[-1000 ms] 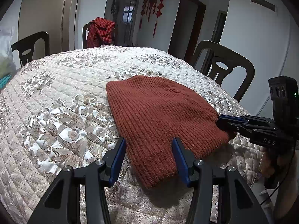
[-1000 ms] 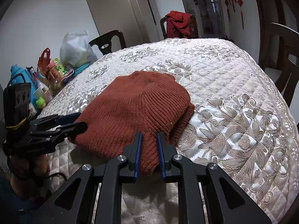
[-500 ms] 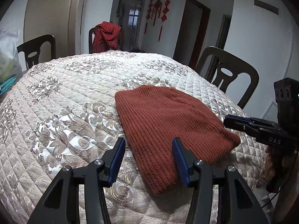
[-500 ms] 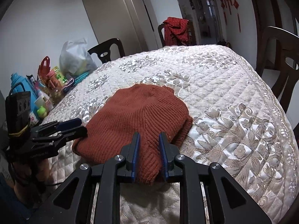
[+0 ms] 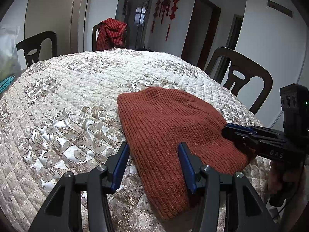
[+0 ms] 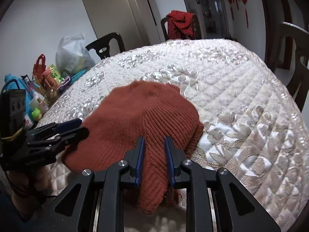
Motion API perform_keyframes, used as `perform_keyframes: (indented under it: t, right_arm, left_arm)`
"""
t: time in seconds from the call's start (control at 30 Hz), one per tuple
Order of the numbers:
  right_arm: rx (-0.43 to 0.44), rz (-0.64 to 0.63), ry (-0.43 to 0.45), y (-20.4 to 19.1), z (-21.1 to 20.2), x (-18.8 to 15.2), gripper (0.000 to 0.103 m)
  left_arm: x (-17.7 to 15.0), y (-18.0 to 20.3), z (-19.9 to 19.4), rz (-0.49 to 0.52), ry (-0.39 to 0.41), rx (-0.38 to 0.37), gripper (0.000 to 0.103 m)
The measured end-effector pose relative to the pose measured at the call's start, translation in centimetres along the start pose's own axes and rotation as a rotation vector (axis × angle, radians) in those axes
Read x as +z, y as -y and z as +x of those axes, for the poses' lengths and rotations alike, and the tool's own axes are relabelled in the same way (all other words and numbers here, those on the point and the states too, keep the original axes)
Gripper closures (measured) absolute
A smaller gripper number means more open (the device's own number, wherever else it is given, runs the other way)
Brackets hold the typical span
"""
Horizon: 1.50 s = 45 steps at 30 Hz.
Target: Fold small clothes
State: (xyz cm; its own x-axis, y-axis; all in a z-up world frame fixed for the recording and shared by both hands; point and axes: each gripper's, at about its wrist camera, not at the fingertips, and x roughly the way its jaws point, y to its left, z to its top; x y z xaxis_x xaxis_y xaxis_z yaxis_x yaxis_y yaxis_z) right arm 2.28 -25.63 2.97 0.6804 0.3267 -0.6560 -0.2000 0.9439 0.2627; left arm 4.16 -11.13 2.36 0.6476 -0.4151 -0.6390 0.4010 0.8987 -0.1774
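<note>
A rust-red ribbed knit hat [image 5: 170,129] lies on the quilted floral tablecloth [image 5: 67,100] near the table's front edge. My left gripper [image 5: 152,150] is open, its fingers straddling the hat's near left corner without closing on it. My right gripper [image 6: 153,145] is shut on the hat's near right corner [image 6: 154,166], and the knit bunches between its blue pads. In the left wrist view the right gripper [image 5: 229,130] reaches in from the right onto the hat's edge. In the right wrist view the left gripper [image 6: 81,125] sits at the hat's left side.
Dark chairs [image 5: 241,79] ring the table; one at the back holds a red checked cloth [image 5: 111,32]. Bottles, a jar and a plastic bag [image 6: 72,55] crowd the table's left side. The table edge lies just below the hat.
The right gripper has pulled its corner of the hat slightly toward the near edge. The left gripper has stayed open and shifted closer over the hat's left corner.
</note>
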Motion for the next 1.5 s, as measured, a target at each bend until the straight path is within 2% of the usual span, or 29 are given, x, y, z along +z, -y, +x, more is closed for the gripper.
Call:
perform_keyframes:
  t: [0.23,0.43,0.5,0.57,0.73,0.83,0.93,1.1,1.2,1.5]
  right_arm:
    - [0.033,0.06,0.007,1.0,-1.0,0.0,0.081]
    - [0.02,0.055,0.01,0.7,-1.4,-0.1,0.081]
    - [0.022,0.057,0.01,0.8,-1.5,0.0,0.075]
    - [0.027,0.067,0.014,0.9,-1.6,0.0,0.062]
    - [0.048,0.102,0.006,1.7,-1.2,0.2,0.062]
    - [0.063,0.142,-0.02,2.5,-0.4,0.1,0.062]
    - [0.107,0.205,-0.045,3.7,0.5,-0.1,0.062]
    - [0.176,0.297,-0.062,5.4,1.4,0.1,0.062]
    - [0.188,0.295,-0.07,5.5,1.4,0.3,0.062]
    - [0.182,0.251,-0.09,4.9,1.4,0.6,0.062]
  left_arm:
    - [-0.1,0.2,-0.4,0.005,0.002,0.007,0.048]
    - [0.0,0.6,-0.8,0.017,0.008,0.011,0.048]
    - [0.1,0.7,-1.0,0.018,0.013,0.01,0.048]
    - [0.2,0.7,-1.1,0.017,0.02,0.005,0.044]
    - [0.5,0.1,-0.6,-0.015,0.017,-0.028,0.04]
    - [0.5,-1.0,0.7,-0.067,-0.024,-0.059,0.038]
    - [0.3,-1.9,1.6,-0.126,-0.058,-0.118,0.034]
    - [0.1,-2.3,2.7,-0.17,-0.099,-0.17,0.031]
    - [0.1,-1.8,3.0,-0.157,-0.109,-0.173,0.031]
    - [0.2,-0.3,3.1,-0.083,-0.118,-0.116,0.032]
